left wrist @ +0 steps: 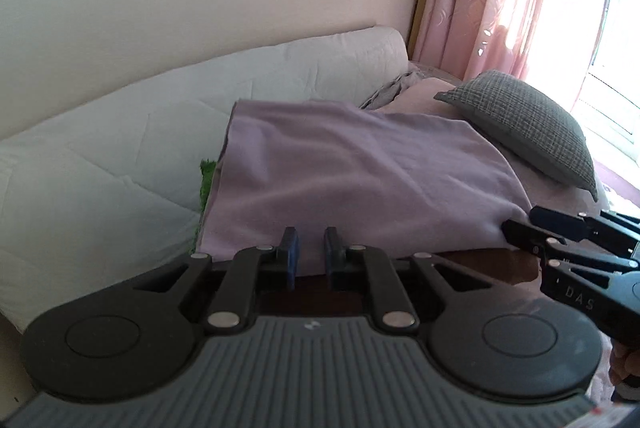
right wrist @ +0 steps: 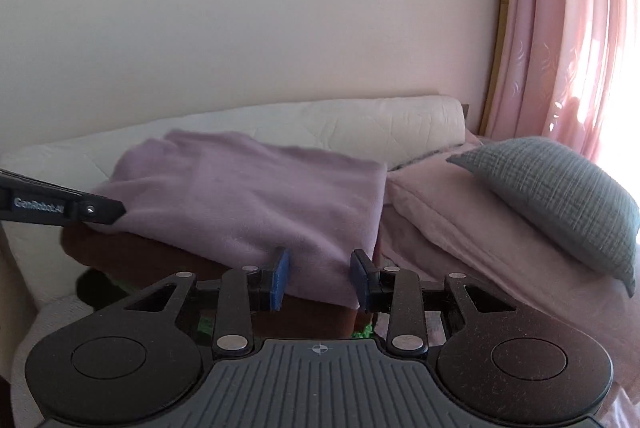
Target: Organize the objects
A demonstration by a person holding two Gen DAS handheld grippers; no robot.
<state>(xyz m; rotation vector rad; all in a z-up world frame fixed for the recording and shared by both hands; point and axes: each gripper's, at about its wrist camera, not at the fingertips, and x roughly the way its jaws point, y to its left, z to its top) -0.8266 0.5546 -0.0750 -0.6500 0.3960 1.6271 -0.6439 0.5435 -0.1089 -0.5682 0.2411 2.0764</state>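
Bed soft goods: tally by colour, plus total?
Purple: 1, the folded blanket
Grey: 1, the textured cushion
Pink: 1, the pillow under the cushion
White: 1, the quilted bolster along the wall
Total: 4
A green thing peeks out beside the blanket; not counted because its kind is unclear.

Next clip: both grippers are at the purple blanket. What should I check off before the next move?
1. Is the purple blanket folded and lying flat: ok.
2. Is the left gripper at its near edge: ok.
3. Left gripper's hold on it: cannot tell.
4. Does the right gripper straddle its corner: ok; clamped: cannot tell.
5. Is the grey pillow apart from it: ok.
6. What the green thing beneath it is: cannot tell.
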